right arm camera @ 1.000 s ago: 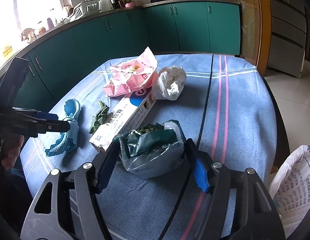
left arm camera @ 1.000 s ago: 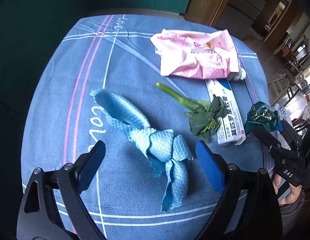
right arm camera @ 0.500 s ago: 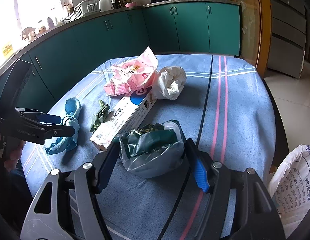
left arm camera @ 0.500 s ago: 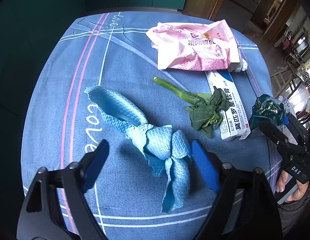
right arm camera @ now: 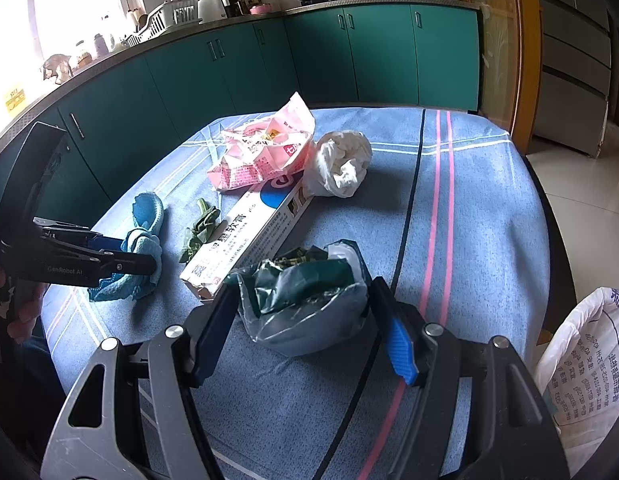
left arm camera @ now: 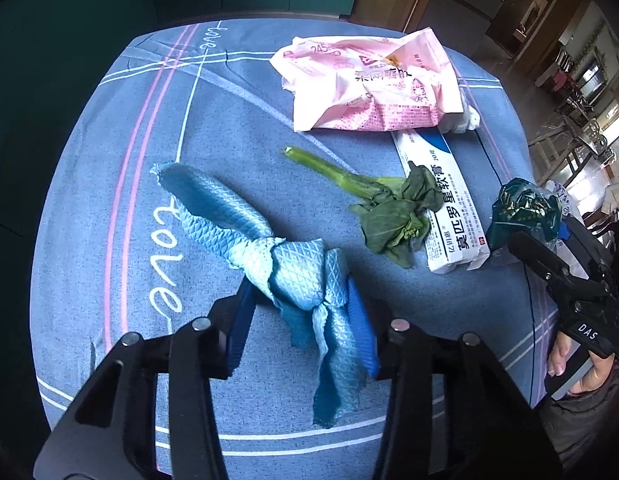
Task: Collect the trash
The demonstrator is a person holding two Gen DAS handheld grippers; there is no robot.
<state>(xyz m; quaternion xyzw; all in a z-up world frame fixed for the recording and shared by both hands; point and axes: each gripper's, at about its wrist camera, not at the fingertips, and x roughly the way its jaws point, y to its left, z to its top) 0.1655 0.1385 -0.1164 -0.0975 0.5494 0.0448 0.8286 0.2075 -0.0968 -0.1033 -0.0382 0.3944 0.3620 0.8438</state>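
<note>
The left gripper (left arm camera: 299, 320) is showing black angular arms with triangular cut-outs, round silver screw heads on top and ribbed blue pads (left arm camera: 361, 330) lining the fingers. The right gripper (right arm camera: 305, 332) is looking the same — black frame, silver screws, blue ribbed pads. White lettering is marking each body ("DAS" on the right one, "GenRobot AI" on the left). A dark sleeve (left arm camera: 581, 420) is covering the right wrist.
</note>
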